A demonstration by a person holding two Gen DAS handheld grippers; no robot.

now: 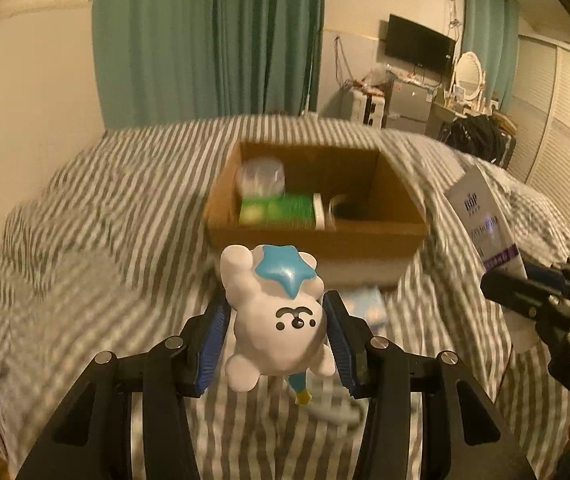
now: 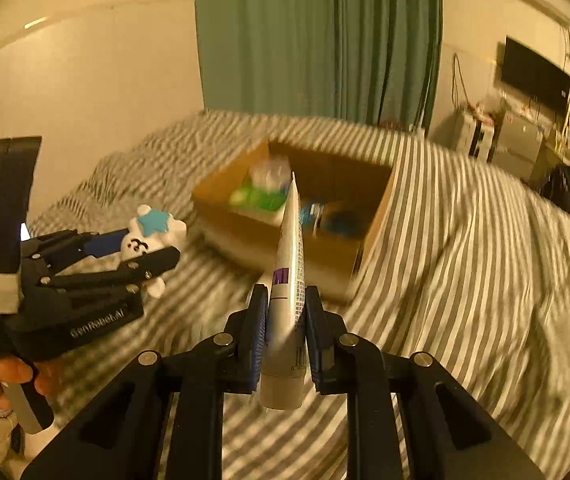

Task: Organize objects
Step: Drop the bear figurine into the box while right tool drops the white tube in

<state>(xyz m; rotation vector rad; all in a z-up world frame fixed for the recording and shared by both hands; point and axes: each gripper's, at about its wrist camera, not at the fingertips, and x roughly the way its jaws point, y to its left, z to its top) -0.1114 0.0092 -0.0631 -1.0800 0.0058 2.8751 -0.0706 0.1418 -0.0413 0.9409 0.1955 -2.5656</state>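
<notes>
My left gripper (image 1: 275, 312) is shut on a white bear figurine (image 1: 273, 320) with a blue star on its head, held above the striped bed. My right gripper (image 2: 285, 300) is shut on a white tube (image 2: 289, 280) with a purple band, its flat end pointing up and forward. An open cardboard box (image 1: 317, 240) sits ahead on the bed, holding a green packet (image 1: 275, 210), a clear plastic tub (image 1: 261, 178) and a dark round item (image 1: 349, 210). The right wrist view shows the left gripper (image 2: 165, 240) with the bear (image 2: 153, 236) at left, short of the box (image 2: 285, 236).
A small light blue packet (image 1: 367, 306) and a white item (image 1: 333, 410) lie on the striped bedding (image 1: 105, 220) below my left gripper. A person's hand (image 2: 1, 376) holds the left gripper. Green curtains (image 1: 205, 40), a TV (image 1: 419, 46) and cluttered furniture stand beyond the bed.
</notes>
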